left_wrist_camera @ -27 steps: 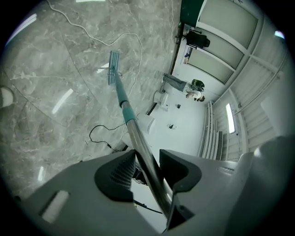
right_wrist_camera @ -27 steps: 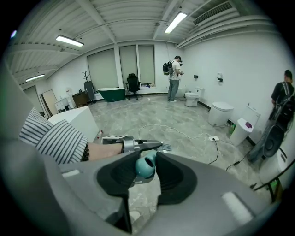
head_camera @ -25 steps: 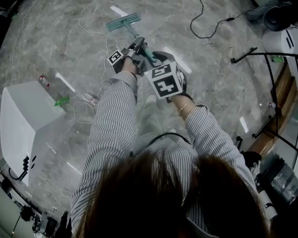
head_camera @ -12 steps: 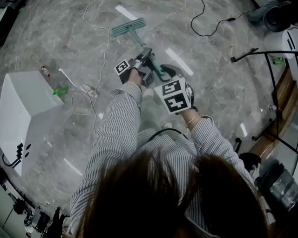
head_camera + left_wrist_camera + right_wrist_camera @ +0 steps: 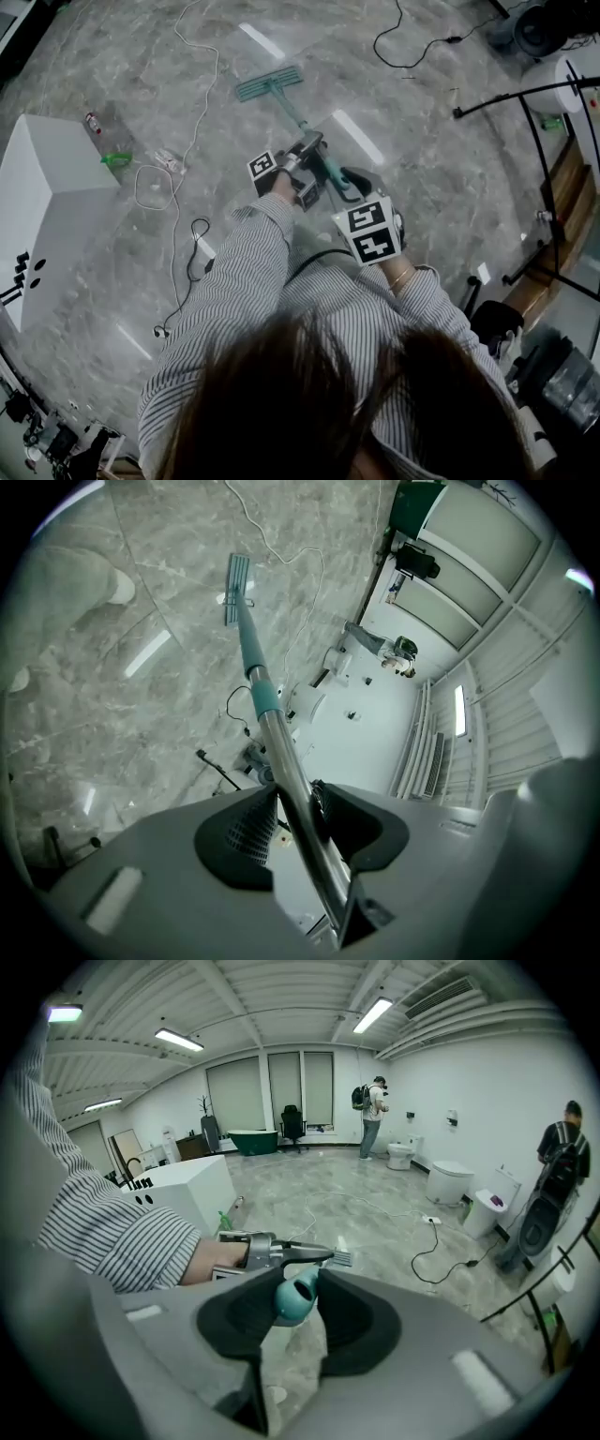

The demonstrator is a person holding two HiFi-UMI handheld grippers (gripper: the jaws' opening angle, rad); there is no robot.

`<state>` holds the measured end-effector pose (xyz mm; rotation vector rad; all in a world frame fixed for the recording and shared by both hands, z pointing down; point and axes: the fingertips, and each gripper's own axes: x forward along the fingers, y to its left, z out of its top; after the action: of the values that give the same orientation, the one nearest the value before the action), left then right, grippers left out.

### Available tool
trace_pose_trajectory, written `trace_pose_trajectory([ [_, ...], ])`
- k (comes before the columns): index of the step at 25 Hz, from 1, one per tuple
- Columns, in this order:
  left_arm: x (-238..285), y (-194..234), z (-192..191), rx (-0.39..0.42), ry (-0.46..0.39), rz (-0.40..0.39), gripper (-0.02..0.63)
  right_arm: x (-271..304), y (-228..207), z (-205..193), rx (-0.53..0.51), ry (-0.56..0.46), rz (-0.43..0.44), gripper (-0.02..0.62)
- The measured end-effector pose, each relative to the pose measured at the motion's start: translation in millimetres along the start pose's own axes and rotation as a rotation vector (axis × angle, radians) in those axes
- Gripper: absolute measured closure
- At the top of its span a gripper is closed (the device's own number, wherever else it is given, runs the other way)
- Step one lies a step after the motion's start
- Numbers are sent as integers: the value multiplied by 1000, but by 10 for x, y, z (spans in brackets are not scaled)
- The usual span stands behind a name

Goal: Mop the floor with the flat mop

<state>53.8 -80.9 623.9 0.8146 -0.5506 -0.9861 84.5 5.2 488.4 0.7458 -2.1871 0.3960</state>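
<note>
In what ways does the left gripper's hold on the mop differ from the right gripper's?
The left gripper clamps the bare metal shaft of the mop handle; the right gripper clamps its rounded teal end. The left gripper sits nearer the mop head, the right gripper nearer the person. Both are shut on one handle.

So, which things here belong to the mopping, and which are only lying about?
For the job: mop, gripped by left claw and right claw; floor.
Lying about: white cable, black cable, white cabinet, black stand.
</note>
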Motion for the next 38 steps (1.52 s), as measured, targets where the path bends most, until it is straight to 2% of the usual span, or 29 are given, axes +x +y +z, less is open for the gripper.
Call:
trace_pose_trajectory([
  [6,-490,262,-634,-6,59,42,446,-591,373,-402,-5,4,-2,479],
  [12,-710,419,-1122,-24,138,104,443,-1020,455,-616,53,33,-5,480],
  [22,-999,376,-997,-43,83,66,443,-945,823,-582,21,22,21,469],
  [27,-909,338,-992,-28,91,77,442,-942,725,-518,35,14,15,471],
  [31,-816,285,-985,-9,101,78,434,-939,609,-433,59,-36,-6,472],
  [38,-617,187,-817,2,118,79,433,-779,454,-280,37,-77,-47,479],
])
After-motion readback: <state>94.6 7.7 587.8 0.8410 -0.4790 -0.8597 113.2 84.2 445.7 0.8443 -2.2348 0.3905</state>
